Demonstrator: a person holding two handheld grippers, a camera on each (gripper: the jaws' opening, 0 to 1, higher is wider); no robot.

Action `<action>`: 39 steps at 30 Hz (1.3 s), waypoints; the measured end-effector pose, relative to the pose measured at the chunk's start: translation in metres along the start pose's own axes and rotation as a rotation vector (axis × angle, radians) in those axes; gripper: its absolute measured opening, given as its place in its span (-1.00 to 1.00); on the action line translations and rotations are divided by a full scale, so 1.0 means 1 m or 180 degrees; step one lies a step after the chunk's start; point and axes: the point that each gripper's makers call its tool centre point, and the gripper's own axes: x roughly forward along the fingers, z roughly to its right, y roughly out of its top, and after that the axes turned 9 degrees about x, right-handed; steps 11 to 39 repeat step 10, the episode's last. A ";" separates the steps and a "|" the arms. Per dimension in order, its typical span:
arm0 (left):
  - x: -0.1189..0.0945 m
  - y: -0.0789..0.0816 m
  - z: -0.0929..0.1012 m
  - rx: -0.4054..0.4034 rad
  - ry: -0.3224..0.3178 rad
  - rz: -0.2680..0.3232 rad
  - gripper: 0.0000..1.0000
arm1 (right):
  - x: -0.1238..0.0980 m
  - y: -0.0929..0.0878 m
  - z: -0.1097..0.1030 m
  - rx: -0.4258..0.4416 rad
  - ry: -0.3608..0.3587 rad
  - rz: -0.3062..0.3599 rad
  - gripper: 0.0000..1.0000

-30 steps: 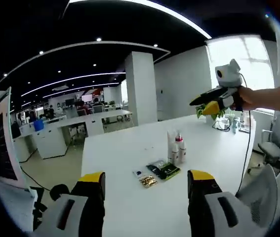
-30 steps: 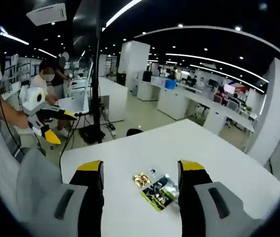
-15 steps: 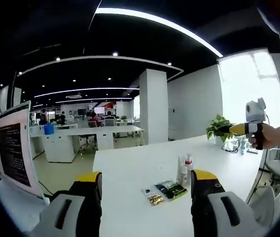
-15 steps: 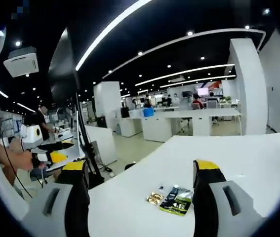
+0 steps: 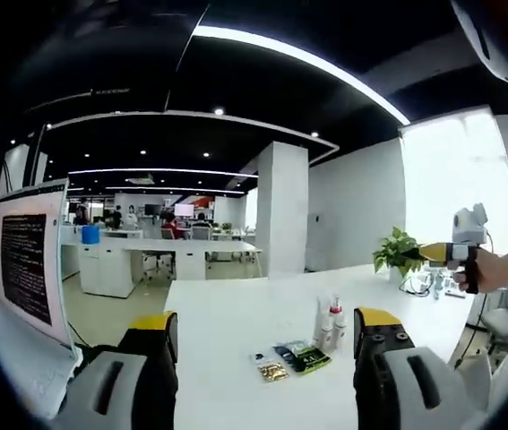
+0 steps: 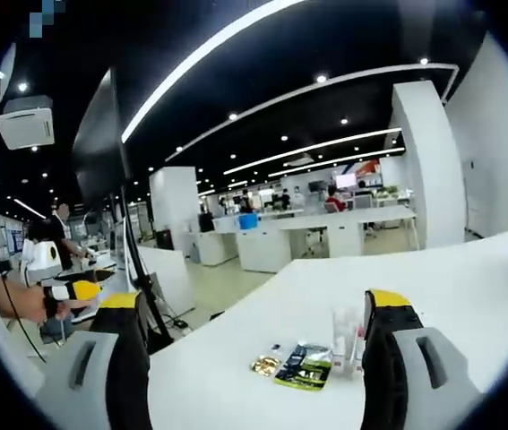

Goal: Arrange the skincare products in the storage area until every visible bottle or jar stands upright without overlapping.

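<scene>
White table: a broad white table [image 5: 236, 313] spread out ahead of both grippers, in an open office with ceiling lights.
Left gripper: the left gripper [image 5: 262, 336] was held above the near part of the table, its yellow-tipped jaws spread wide with nothing between them.
Right gripper: the right gripper [image 6: 258, 313] also hung released, jaws far apart and empty; in the left gripper view it [image 5: 428, 253] sat in a hand [image 5: 491, 269] off to the right, raised above the table.
Bottles: a small cluster of bottles [image 5: 329, 324] stood upright, close together, just ahead of the left gripper's right jaw; in the right gripper view the same bottles [image 6: 345, 339] stood just beside that gripper's right jaw.
Packets: a dark green packet [image 5: 302, 356] and a small gold packet [image 5: 271, 370] lay flat beside the bottles, between the left jaws.
Monitor: a lit screen [image 5: 28, 269] stood to the left of the left gripper.
</scene>
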 end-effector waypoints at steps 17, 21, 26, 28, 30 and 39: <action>-0.007 -0.019 0.014 0.0091 -0.0080 -0.0161 0.67 | -0.014 -0.041 -0.006 0.0073 -0.0069 -0.0301 0.95; -0.007 -0.019 0.014 0.0091 -0.0080 -0.0161 0.67 | -0.014 -0.041 -0.006 0.0073 -0.0069 -0.0301 0.95; -0.007 -0.019 0.014 0.0091 -0.0080 -0.0161 0.67 | -0.014 -0.041 -0.006 0.0073 -0.0069 -0.0301 0.95; -0.007 -0.019 0.014 0.0091 -0.0080 -0.0161 0.67 | -0.014 -0.041 -0.006 0.0073 -0.0069 -0.0301 0.95; -0.007 -0.019 0.014 0.0091 -0.0080 -0.0161 0.67 | -0.014 -0.041 -0.006 0.0073 -0.0069 -0.0301 0.95; -0.007 -0.019 0.014 0.0091 -0.0080 -0.0161 0.67 | -0.014 -0.041 -0.006 0.0073 -0.0069 -0.0301 0.95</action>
